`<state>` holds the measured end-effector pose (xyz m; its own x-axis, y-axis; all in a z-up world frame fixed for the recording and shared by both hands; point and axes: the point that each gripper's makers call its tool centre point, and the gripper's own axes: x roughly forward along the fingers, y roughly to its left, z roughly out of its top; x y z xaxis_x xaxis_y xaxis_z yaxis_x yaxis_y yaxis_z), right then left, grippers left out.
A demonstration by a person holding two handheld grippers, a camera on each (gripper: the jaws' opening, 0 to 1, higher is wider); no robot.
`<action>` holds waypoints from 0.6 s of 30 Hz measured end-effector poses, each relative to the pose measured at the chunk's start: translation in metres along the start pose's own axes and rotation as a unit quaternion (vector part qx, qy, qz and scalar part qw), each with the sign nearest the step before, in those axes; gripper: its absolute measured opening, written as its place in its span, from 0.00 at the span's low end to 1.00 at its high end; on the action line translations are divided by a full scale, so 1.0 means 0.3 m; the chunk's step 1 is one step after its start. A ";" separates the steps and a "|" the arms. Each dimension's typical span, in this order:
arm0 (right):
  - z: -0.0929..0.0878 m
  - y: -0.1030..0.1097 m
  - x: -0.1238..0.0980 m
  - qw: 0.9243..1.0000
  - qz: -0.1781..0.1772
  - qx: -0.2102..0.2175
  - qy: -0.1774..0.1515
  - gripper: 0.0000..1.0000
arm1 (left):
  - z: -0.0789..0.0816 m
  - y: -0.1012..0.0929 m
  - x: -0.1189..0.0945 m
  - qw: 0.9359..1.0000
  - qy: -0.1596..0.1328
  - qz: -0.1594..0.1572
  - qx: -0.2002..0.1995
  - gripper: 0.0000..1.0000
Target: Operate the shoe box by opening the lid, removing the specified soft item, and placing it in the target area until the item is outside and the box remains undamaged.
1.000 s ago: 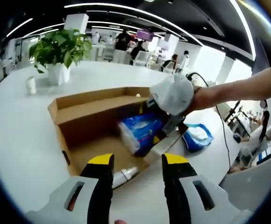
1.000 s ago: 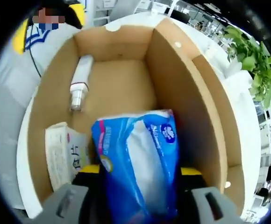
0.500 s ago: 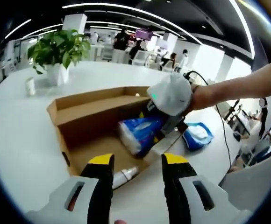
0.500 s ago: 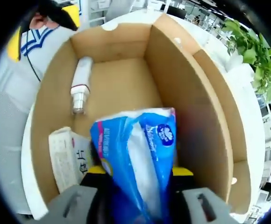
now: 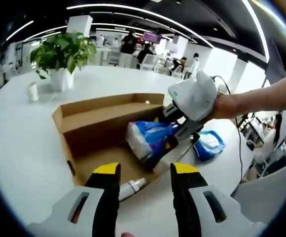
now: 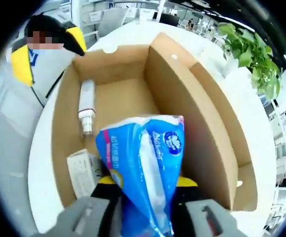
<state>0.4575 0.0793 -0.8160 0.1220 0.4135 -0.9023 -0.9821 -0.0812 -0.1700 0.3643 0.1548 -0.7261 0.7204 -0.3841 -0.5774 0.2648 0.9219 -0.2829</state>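
An open cardboard shoe box (image 5: 91, 123) (image 6: 202, 123) lies on the white table (image 5: 19, 143), its lid folded back. My right gripper (image 6: 145, 185) (image 5: 170, 133) is shut on a blue soft tissue pack (image 6: 143, 168) (image 5: 150, 138), held tilted just above the box floor. Inside the box lie a white tube (image 6: 87, 106) (image 5: 131, 186) and a small white carton (image 6: 84, 173). My left gripper (image 5: 144, 170) hovers open at the box's near edge, nothing between its yellow-tipped fingers (image 5: 106, 170).
A second blue tissue pack (image 5: 208, 143) lies on the table beyond the box. A potted plant (image 5: 61, 57) (image 6: 254, 54) and a small cup (image 5: 32, 90) stand on the table. A person's arm (image 5: 261, 98) holds the right gripper. A person in grey and yellow (image 6: 29, 69) stands by the box.
The right gripper has lifted the blue tissue pack higher inside the box and tilted it. The left gripper has stayed still.
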 end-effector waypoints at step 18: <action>0.042 -0.041 -0.111 0.999 -0.031 0.006 -0.016 0.33 | -0.017 0.011 0.017 1.000 0.004 -0.009 -0.016 0.42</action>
<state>0.4637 0.0780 -0.7789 0.1791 0.4461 -0.8769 -0.9742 -0.0441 -0.2214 0.3656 0.1558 -0.7338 0.7108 -0.4013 -0.5777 0.2568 0.9126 -0.3181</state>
